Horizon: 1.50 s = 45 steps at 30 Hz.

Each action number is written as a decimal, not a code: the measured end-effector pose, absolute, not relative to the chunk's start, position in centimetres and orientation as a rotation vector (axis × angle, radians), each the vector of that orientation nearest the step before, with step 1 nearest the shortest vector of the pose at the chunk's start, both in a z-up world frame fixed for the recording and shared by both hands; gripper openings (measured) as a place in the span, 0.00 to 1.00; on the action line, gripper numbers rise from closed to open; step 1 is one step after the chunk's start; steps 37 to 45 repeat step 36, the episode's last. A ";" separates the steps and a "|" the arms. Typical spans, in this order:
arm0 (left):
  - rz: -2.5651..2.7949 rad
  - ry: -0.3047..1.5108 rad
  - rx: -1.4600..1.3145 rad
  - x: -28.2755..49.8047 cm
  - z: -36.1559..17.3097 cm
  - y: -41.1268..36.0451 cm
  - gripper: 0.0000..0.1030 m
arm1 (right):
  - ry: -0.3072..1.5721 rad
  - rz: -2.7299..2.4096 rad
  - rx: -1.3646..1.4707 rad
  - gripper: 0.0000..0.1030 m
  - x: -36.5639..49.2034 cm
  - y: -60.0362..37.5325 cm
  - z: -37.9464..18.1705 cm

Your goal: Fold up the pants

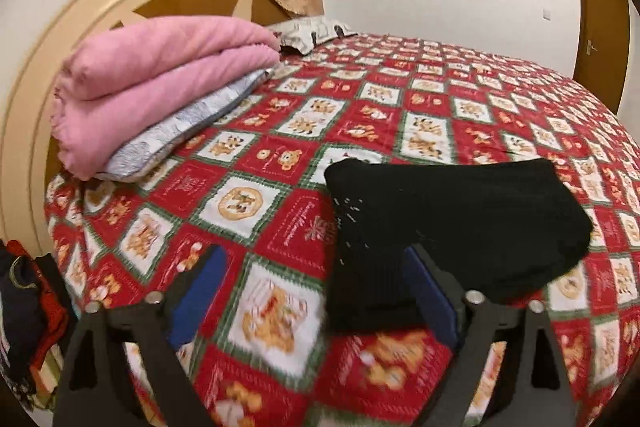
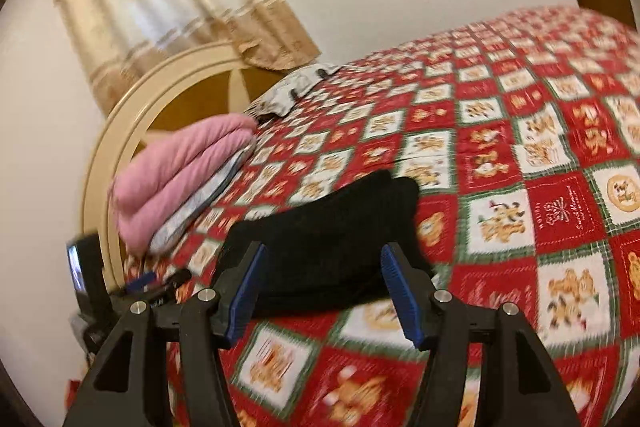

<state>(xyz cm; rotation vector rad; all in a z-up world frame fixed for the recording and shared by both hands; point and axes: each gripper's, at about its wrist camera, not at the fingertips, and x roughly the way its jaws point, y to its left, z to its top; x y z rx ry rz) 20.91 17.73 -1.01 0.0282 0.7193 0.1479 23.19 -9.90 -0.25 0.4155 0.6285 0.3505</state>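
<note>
The black pants (image 1: 452,227) lie folded in a compact bundle on the red patterned bedspread (image 1: 280,131). My left gripper (image 1: 316,279) is open, its jaws wide apart just in front of the bundle's near left end. The bundle's near edge overlaps the right blue pad (image 1: 430,303). In the right wrist view the pants (image 2: 332,247) lie just beyond my right gripper (image 2: 322,291), which is open and empty, with the near edge of the bundle between the blue pads (image 2: 246,295). The left gripper body (image 2: 92,279) shows at the left edge there.
A folded pink blanket (image 1: 160,79) on a grey pillow (image 1: 188,131) sits at the head of the bed by the cream headboard (image 1: 48,75). Another pillow (image 1: 312,35) lies behind. Dark and red clothes (image 1: 28,307) hang off the bed's left edge. A brown door (image 1: 600,27) is at the right.
</note>
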 end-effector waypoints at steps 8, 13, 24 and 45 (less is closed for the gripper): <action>0.166 0.689 0.014 15.0 0.1 16.5 0.96 | 0.591 0.311 0.341 0.61 16.1 -7.6 1.3; 0.182 0.660 0.033 12.0 0.9 15.9 0.97 | 0.556 0.309 0.327 0.63 13.4 -6.8 2.8; 0.194 0.599 0.026 8.5 2.8 16.1 1.00 | 0.510 0.290 0.330 0.66 10.2 -6.4 4.6; 0.038 0.545 0.054 8.0 3.0 14.3 1.00 | 0.508 0.242 0.333 0.66 9.9 -7.0 4.4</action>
